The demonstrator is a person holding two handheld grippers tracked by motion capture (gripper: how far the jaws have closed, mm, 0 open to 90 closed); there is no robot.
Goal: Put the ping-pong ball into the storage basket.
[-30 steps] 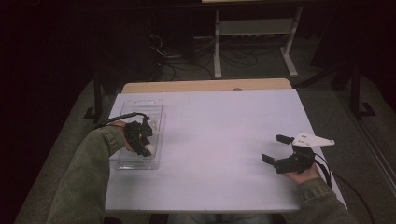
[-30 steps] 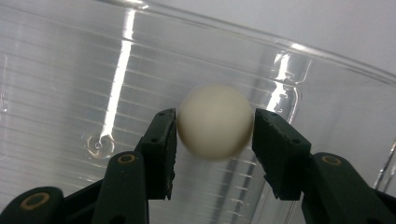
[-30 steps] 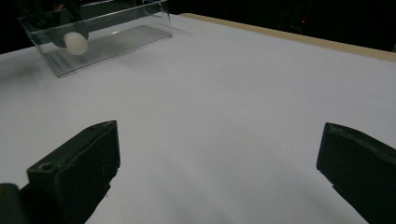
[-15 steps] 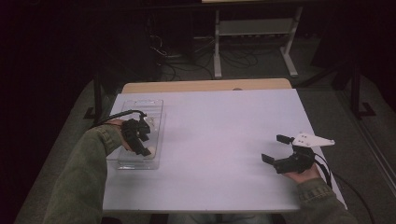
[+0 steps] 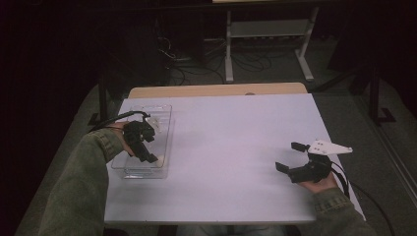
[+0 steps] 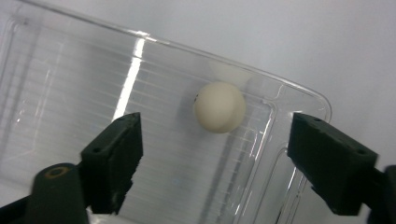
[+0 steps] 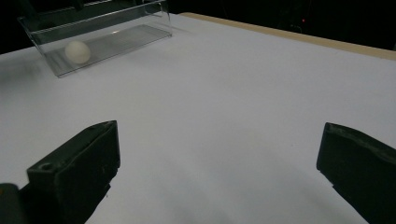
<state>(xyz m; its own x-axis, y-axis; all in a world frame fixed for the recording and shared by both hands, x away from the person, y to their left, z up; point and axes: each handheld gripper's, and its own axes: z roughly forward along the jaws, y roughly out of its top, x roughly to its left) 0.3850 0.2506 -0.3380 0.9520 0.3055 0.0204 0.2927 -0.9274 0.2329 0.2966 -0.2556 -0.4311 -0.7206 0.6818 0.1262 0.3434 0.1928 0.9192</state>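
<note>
Release looks complete at the left edge of the tabletop: the left gripper hangs over the clear plastic tray, and its jaws have just been opening, with nothing pinched between them. A second ago that gripper sat lower in the tray; it now stands a little higher above it. In the left gripper view the white ball lies on the tray's ribbed floor, close to one rounded corner, apart from both black jaws, which stand spread on either side of it. My reading is that the ball has been set down in the tray and the placing step is finished, so the hand only needs to draw clear without knocking the tray wall.

Near the right edge, the right gripper rests low over bare tabletop, jaws spread wide and holding nothing, well apart from the tray.

From the high view the ball is hard to pick out, hidden partly by the left gripper and the glare on the plastic. The right gripper view shows it plainly from the side: the ball sits on the tray's floor near the near end wall, with the tray standing toward the far left corner of the white surface.
</note>
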